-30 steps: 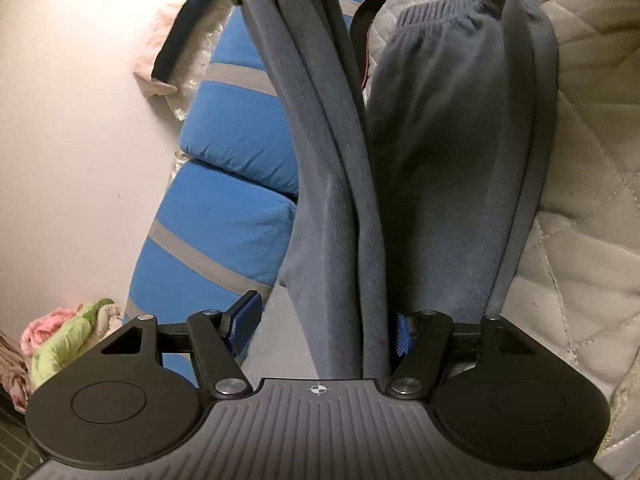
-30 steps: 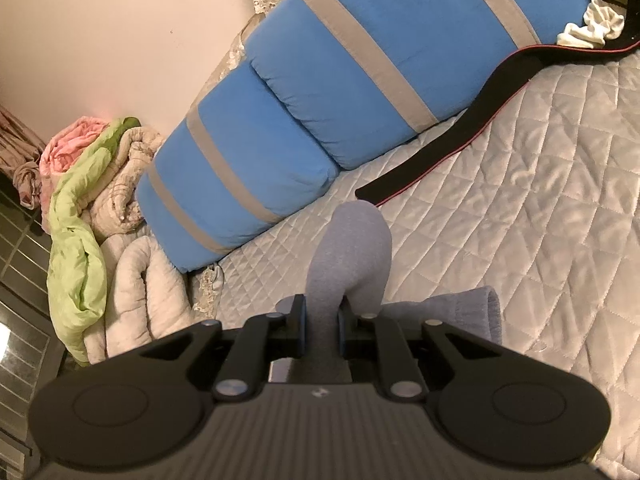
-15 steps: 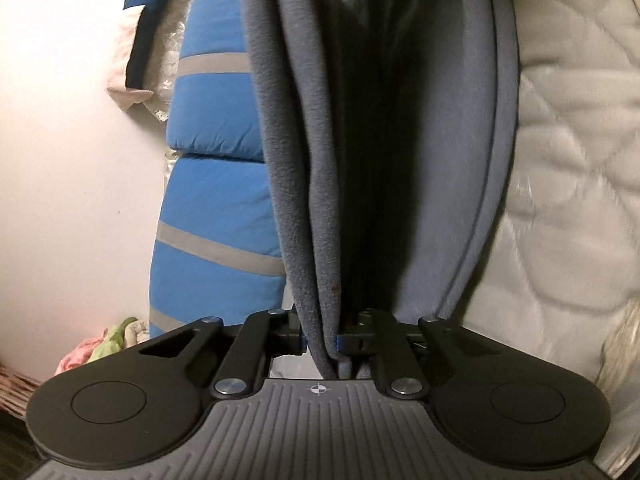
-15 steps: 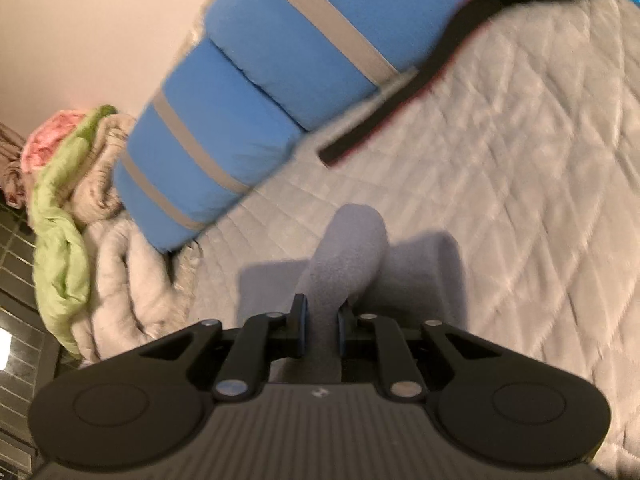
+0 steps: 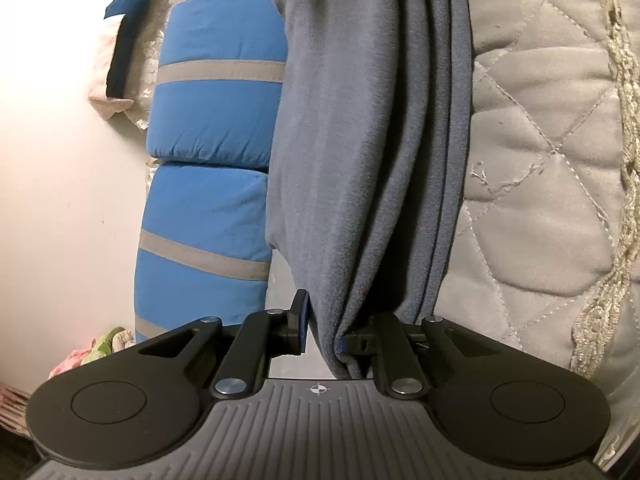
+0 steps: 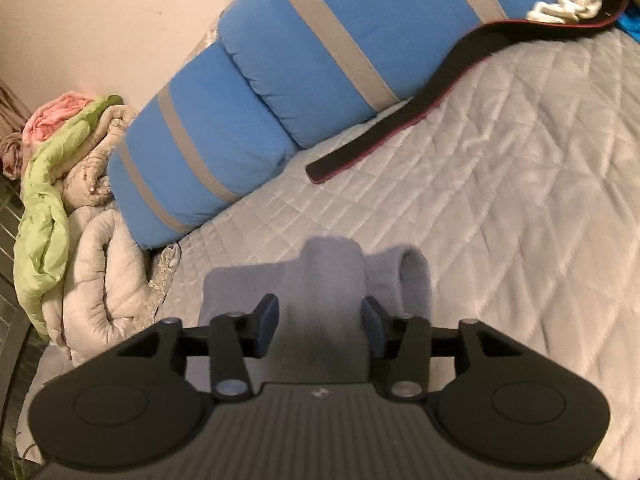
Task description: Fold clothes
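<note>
Lowered since a second ago, the right gripper has just been opening its jaws; they now stand apart, released, either side of the grey garment lying bunched on the quilted bedspread. Left gripper is clenched on a fold of the same garment, which stretches toward twelve o'clock. A blue pillow lies at ten o'clock, against the wall.

Your left gripper grips grey garment

Fabric runs toward twelve o'clock; blue pillow at ten, quilted bed at two.
</note>
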Tool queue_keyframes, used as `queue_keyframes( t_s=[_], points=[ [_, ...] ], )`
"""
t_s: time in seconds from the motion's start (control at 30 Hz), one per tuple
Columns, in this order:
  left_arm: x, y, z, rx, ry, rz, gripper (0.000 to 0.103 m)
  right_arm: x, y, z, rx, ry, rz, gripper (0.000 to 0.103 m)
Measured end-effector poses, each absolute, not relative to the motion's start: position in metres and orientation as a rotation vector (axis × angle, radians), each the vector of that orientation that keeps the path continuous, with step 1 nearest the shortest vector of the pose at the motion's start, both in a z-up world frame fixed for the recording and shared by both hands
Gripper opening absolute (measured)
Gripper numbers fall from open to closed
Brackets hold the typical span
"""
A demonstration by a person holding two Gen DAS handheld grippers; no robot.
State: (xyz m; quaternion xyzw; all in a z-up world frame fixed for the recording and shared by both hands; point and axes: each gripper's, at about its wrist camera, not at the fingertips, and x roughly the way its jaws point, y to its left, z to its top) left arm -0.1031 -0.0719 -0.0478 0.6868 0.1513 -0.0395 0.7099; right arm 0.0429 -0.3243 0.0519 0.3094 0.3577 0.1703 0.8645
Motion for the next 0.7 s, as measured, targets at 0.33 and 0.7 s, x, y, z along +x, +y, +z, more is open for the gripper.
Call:
queue_keyframes(
  t_s=[0.33,0.7],
  points=[
    [-0.111,-0.076,-0.051,1.511,0.317,-0.071,0.015,0.065,-0.323,0.06,0.601,0.671,0.334,0.009],
    [-0.113,-0.074,-0.051,1.607,0.204,-0.037,0.068,0.061,-0.314,0.052,0.46,0.707,0.212,0.044]
  ],
)
